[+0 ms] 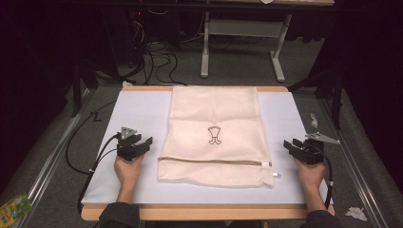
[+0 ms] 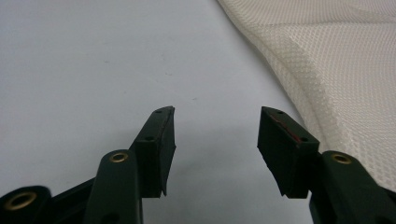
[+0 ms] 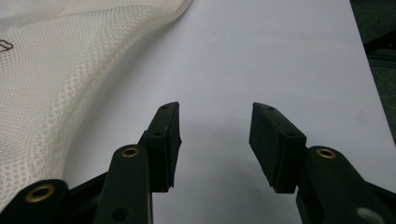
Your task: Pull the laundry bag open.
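A cream mesh bag [image 1: 216, 135] lay flat in the middle of the table [image 1: 142, 114], its zipper [image 1: 214, 162] running across near the person's edge and a small printed figure [image 1: 215, 135] at its centre.

The left gripper [image 1: 142, 142] sat on the table at about 9 o'clock from the bag, held in the left hand [image 1: 127, 170], its tips pointing toward the bag's left edge but clear of it. In the left gripper view its jaws stood well apart with nothing between them, only bare table, and the bag [image 2: 336, 70] spread from 12 to 3 o'clock, just beside the right-hand jaw without touching it.

The right gripper [image 1: 291, 145] rested at about 3 o'clock from the bag, in the right hand [image 1: 310, 173], farther from the cloth than the left one. In the right gripper view its jaws were likewise open and empty, and the bag [image 3: 60, 70] lay from 9 to 11 o'clock, close to the left-hand jaw but apart from it.
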Demonstrator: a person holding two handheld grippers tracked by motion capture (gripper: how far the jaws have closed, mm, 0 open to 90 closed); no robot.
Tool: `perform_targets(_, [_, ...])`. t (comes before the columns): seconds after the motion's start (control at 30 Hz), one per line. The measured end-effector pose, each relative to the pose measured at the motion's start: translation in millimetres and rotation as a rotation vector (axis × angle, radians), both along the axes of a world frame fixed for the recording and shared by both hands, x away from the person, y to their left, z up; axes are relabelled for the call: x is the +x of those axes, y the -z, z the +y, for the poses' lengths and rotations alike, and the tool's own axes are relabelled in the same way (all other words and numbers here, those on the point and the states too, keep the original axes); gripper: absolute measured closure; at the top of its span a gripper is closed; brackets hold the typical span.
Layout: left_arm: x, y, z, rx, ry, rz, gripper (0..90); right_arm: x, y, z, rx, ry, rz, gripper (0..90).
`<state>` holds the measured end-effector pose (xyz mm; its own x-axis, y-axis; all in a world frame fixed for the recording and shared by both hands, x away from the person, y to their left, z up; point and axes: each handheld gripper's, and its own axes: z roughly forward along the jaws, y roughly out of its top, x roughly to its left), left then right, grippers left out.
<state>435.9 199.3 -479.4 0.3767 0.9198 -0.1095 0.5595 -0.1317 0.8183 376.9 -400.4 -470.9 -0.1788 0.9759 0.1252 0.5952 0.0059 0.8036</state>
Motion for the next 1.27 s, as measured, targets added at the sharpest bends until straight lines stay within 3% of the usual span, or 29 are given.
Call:
perform_targets(0.47, [2.1,3.6,-3.3,0.022,0.005,0.006,46.1,2.8,3.4,1.6,-0.012,0.018,0.009,53.2])
perform_targets(0.7, [-0.3,4.4,-5.6,0.040,0.011,-0.014,43.7,1.8,4.1,2.3,-0.016,0.019,0.004,51.0])
perform_targets(0.93, [-2.5,4.4,-6.9,0.050,0.018,-0.026,41.2,0.5,4.5,6.8,-0.067,0.005,-0.006,47.6])
perform_targets(1.27, [-2.3,4.7,-7.0,0.050,0.016,-0.020,40.1,-2.2,4.4,5.5,-0.046,0.012,-0.030,45.7])
